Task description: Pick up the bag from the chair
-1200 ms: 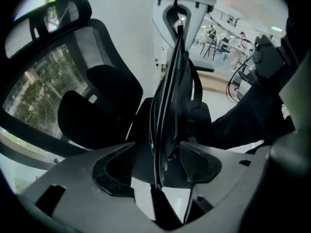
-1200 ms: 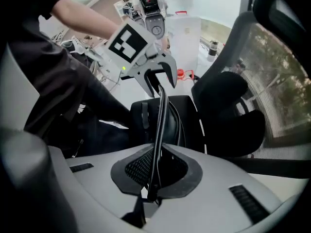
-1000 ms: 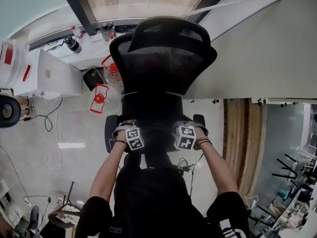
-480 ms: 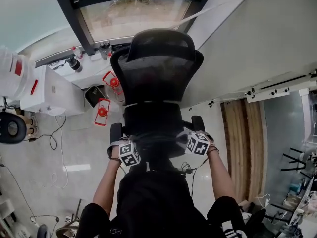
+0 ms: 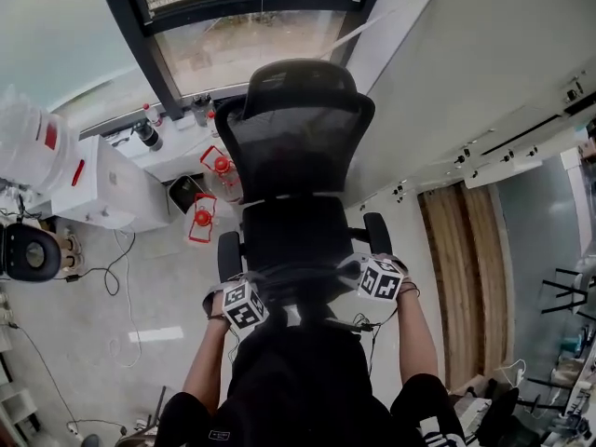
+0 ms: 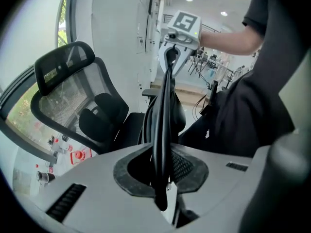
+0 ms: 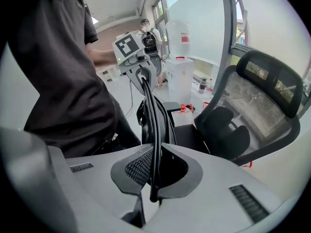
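Note:
The black bag [image 6: 167, 111] hangs between my two grippers, off the chair. Its strap [image 6: 164, 130] runs taut from one gripper to the other. My left gripper [image 6: 163, 183] is shut on the strap's near end. My right gripper [image 7: 154, 178] is shut on the same strap [image 7: 153, 130], with the bag's body [image 7: 156, 116] below the middle. In the head view the left gripper [image 5: 244, 305] and right gripper [image 5: 380, 279] sit at the seat's front edge, and the bag merges with the dark shirt. The black mesh office chair [image 5: 298, 147] stands in front, its seat [image 5: 293, 236] bare.
Left of the chair are a white cabinet [image 5: 102, 189], a water jug [image 5: 33, 138] and red-capped bottles [image 5: 203, 218] on the floor. Cables [image 5: 112, 259] trail over the tiles. A window [image 5: 242, 35] is behind the chair and a wooden strip [image 5: 466, 268] runs at the right.
Both grippers have drawn back from the chair towards the person, carrying the bag by its strap. The chair's seat now shows bare and lies farther away.

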